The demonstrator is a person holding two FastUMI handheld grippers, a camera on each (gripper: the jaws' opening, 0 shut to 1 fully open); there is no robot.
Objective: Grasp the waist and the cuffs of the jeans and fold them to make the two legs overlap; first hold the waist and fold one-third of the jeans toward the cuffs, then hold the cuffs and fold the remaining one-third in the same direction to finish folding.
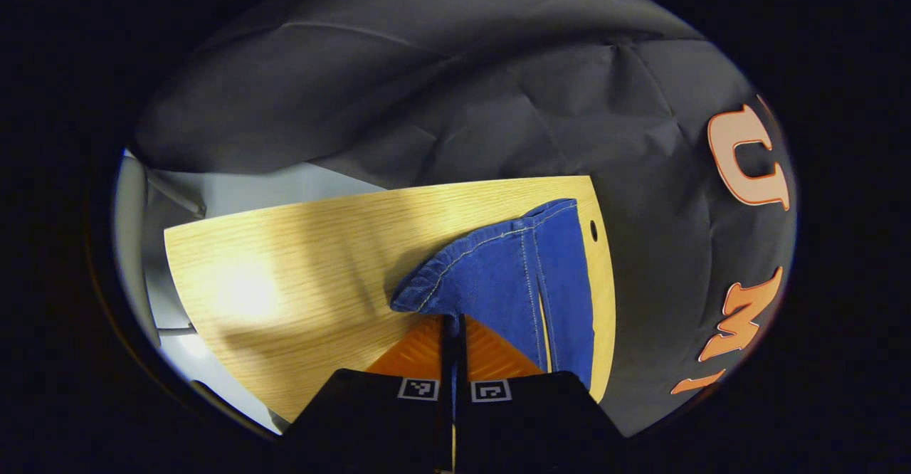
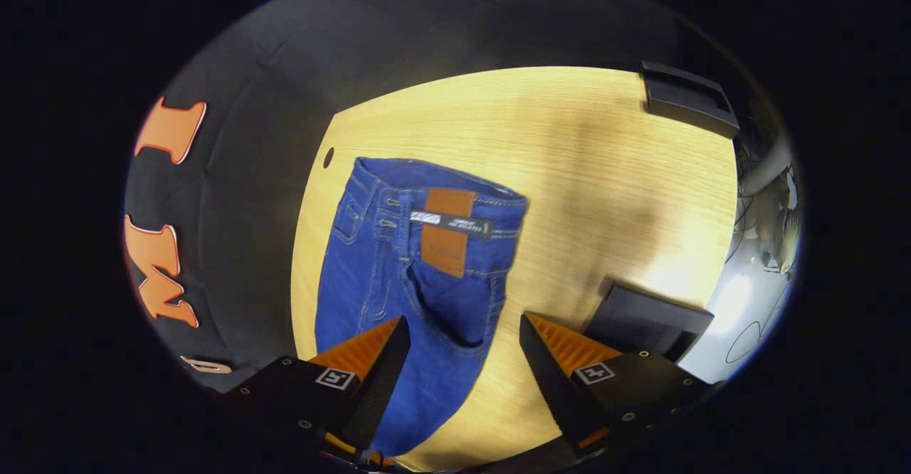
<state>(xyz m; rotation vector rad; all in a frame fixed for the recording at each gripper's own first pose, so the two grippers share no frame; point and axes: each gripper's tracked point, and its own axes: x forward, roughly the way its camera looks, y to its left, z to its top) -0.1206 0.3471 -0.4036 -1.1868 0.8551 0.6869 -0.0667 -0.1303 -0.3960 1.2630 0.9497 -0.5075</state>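
Jeans (image 2: 413, 282) are lying flat on the wooden surface (image 2: 605, 196), near the edge by the booth's black cloth wall (image 1: 462, 104). Legs look already overlapped, judging by the narrow single-leg width. Waist (image 2: 441, 196) with the brown leather patch (image 2: 447, 232) is sitting at the far end in the right gripper view.

Left hand-held gripper (image 1: 453, 328) is clenched on the hem of the cuff (image 1: 434, 282), fingers pressed together with denim between them; likely pinning that end so the fabric stays taut.

Right hand-held gripper (image 2: 462, 346) is released, jaws spread wide, hovering above the mid-leg and pointing toward the waist, touching nothing. I judge it is lining up for the waist grab, first one-third fold not yet started.

A black block (image 2: 644, 317) is sitting on the surface just beside the right fingers.
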